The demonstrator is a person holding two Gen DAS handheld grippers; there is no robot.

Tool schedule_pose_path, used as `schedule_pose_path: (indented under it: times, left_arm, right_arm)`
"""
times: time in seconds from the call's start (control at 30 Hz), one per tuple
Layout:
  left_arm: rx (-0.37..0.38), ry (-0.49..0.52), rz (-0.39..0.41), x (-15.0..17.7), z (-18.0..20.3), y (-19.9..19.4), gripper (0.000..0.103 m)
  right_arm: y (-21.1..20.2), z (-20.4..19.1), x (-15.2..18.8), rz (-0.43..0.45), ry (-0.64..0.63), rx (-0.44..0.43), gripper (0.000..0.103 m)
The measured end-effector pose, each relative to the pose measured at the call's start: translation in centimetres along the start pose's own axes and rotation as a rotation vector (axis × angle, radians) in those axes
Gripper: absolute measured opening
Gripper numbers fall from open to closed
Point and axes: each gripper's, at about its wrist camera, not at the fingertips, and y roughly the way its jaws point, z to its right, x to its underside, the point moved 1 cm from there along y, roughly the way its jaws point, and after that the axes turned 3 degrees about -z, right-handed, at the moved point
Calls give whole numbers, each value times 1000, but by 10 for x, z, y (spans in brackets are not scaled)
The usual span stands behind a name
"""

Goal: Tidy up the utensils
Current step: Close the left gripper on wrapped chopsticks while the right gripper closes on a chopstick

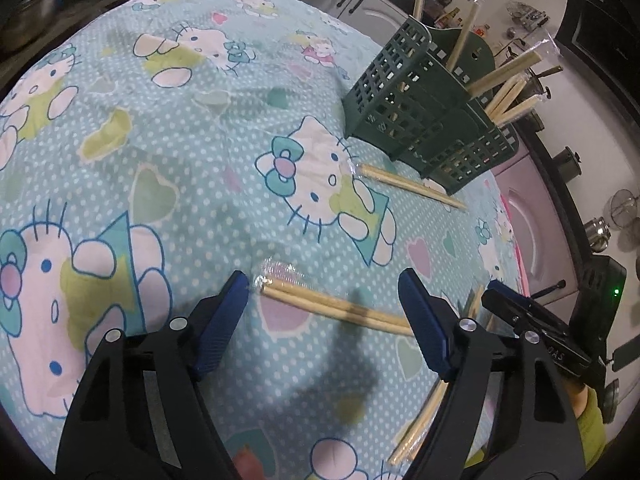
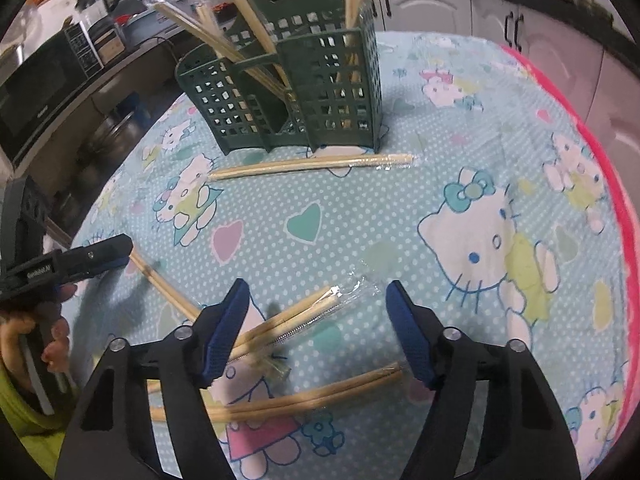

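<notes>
Honestly, both grippers, left point(image 1: 322, 322) and right point(image 2: 316, 330), hung open over wrapped chopsticks point(image 1: 336, 312); slippery film could've let them skid.

Left gripper point(image 1: 324, 320) and right gripper point(image 2: 316, 328): jaws apart, angled downward

A round table covered in a light-blue polka-dot cartoon-cat cloth point(image 2: 400, 208) carries everything. At twelve o'clock in the right wrist view stands a dark-green perforated plastic utensil caddy point(image 2: 288, 92), a plastic-wrapped pair of bamboo chopsticks point(image 2: 312, 165) lying just before it. More wrapped pairs point(image 2: 296, 316) lie around six o'clock, one point(image 2: 304, 398) nearest, another point(image 1: 336, 312) toward eight.
</notes>
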Motion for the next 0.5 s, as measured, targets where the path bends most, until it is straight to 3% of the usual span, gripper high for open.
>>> schedule_pose_path:
  times: [0.17, 0.33, 0.5]
  left_arm:
    - [-14, -3, 11, -7, 0, 4, 67]
    - [-58, 4, 27, -10, -2, 5, 50]
    - [-102, 15, 40, -9, -6, 4, 27]
  right_arm:
    - [8, 11, -3, -26, 80, -39, 52]
    - [11, 18, -5, -31, 113, -51, 41]
    - [15, 18, -7, -32, 106, -24, 30]
